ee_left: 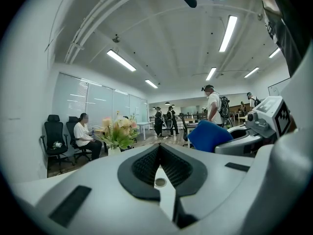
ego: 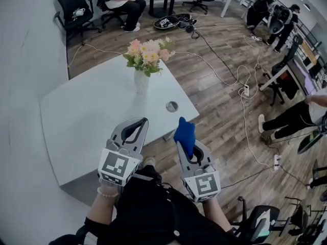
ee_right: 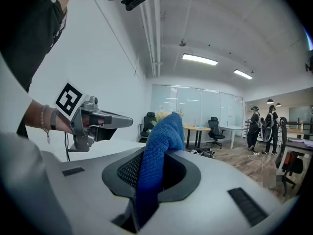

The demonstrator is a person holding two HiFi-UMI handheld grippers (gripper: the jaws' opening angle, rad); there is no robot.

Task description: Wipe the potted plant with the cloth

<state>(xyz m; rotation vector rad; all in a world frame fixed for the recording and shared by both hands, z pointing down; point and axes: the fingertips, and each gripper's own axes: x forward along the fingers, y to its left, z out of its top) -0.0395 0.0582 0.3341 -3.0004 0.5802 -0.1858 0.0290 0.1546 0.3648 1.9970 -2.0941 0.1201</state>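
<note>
The right gripper (ego: 182, 145) pinches the blue cloth (ego: 184, 132). The left gripper (ego: 142, 121) is pressed together, empty. The potted plant (ego: 145, 60), seemingly in a white vase, stands near the table's (ego: 76, 116) far edge.

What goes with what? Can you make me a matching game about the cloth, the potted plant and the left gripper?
Things:
1. cloth
2. left gripper
3. potted plant

States:
A. standing on the white table
B. blue, pinched between jaws
C. shut, holding nothing

Pairs: 1-B, 2-C, 3-A
</note>
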